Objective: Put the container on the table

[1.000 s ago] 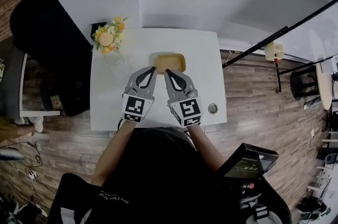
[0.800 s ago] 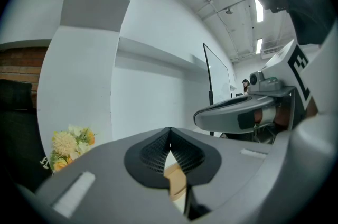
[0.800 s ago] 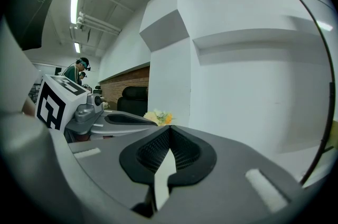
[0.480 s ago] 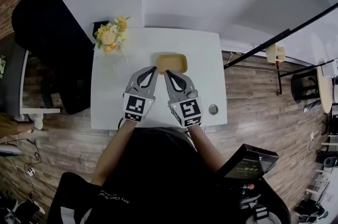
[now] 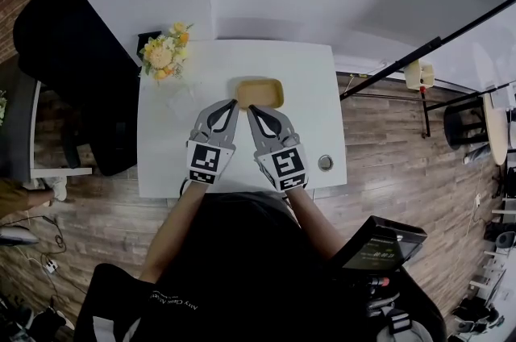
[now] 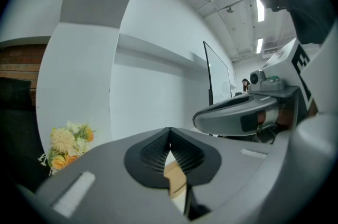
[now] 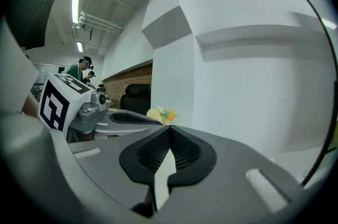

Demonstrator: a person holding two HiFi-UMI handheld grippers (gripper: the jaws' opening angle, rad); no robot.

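Fingers (image 6: 150,157) of ribbed black rubber are pressed together, gripping nothing, on both the left gripper (image 5: 231,103) and the right gripper (image 5: 252,110), 2 grey wedge-shaped tools. Just past their tips, the shallow tan container (image 5: 259,93), rectangular with rounded corners, sits on the smooth white table (image 5: 161,155).

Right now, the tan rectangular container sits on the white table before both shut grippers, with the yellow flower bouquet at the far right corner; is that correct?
Not quite: the head view shows the yellow flower bouquet at the far left corner of the white table. The tan rectangular container, left gripper and right gripper are as stated.
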